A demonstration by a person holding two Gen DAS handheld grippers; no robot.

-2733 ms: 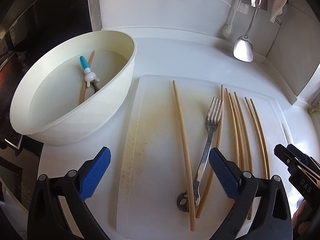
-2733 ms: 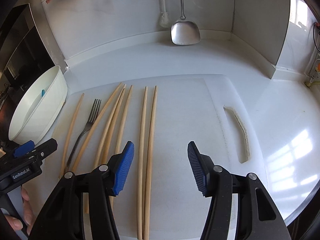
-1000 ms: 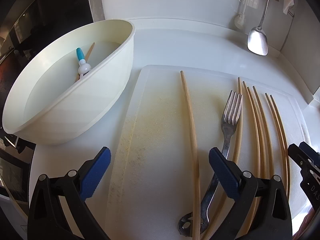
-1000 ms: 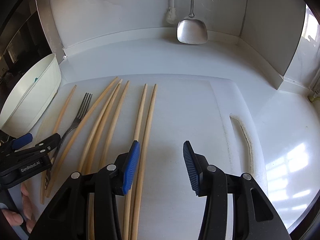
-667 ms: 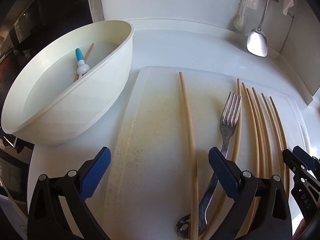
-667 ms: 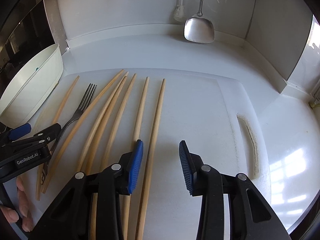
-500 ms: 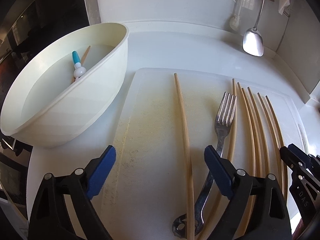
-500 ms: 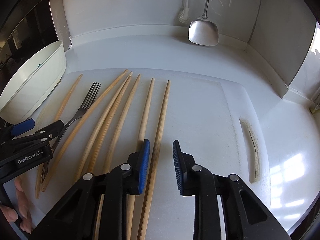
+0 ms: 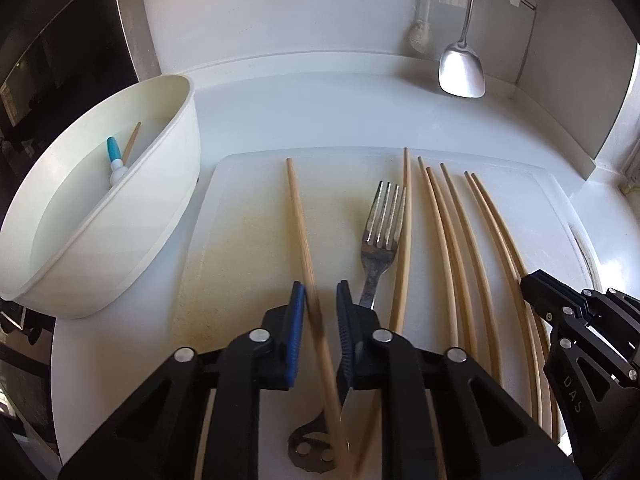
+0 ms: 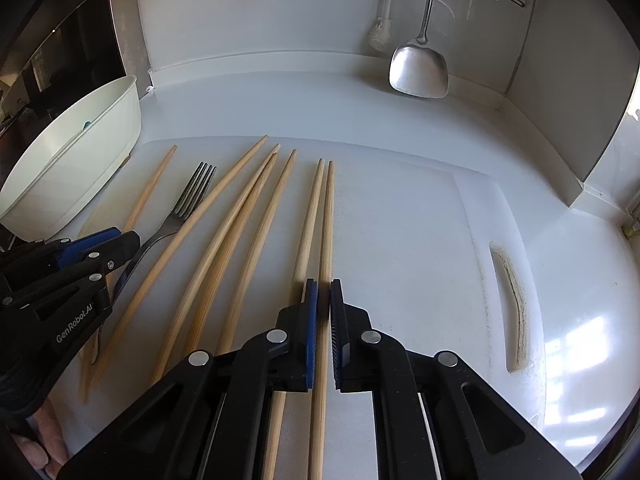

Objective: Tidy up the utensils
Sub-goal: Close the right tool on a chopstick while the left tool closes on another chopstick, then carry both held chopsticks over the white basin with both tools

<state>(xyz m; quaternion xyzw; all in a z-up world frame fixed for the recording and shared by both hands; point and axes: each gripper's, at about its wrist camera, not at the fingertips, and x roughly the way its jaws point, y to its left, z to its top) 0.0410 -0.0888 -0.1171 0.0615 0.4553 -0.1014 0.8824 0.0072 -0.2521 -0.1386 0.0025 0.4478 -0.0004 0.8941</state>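
Several wooden chopsticks and a metal fork [image 9: 380, 240] lie on a white cutting board [image 9: 248, 216]. My left gripper [image 9: 320, 300] has its blue pads nearly closed around the leftmost chopstick [image 9: 298, 216]; a small gap shows on the right pad's side. My right gripper [image 10: 323, 300] is shut on the rightmost chopstick [image 10: 329, 216], with its neighbour [image 10: 312, 216] just left of the pads. The fork [image 10: 188, 204] and the left gripper [image 10: 96, 246] also show in the right wrist view.
A cream bowl [image 9: 160, 216] at the left holds a blue-handled utensil [image 9: 114, 156] and a chopstick. A metal spatula [image 9: 462, 68] hangs at the back wall. The board has a handle slot [image 10: 512, 308] at its right. White counter surrounds the board.
Both grippers have closed from wide open. The left one moved over the leftmost chopstick and closed around it. The right one closed on the rightmost chopstick.
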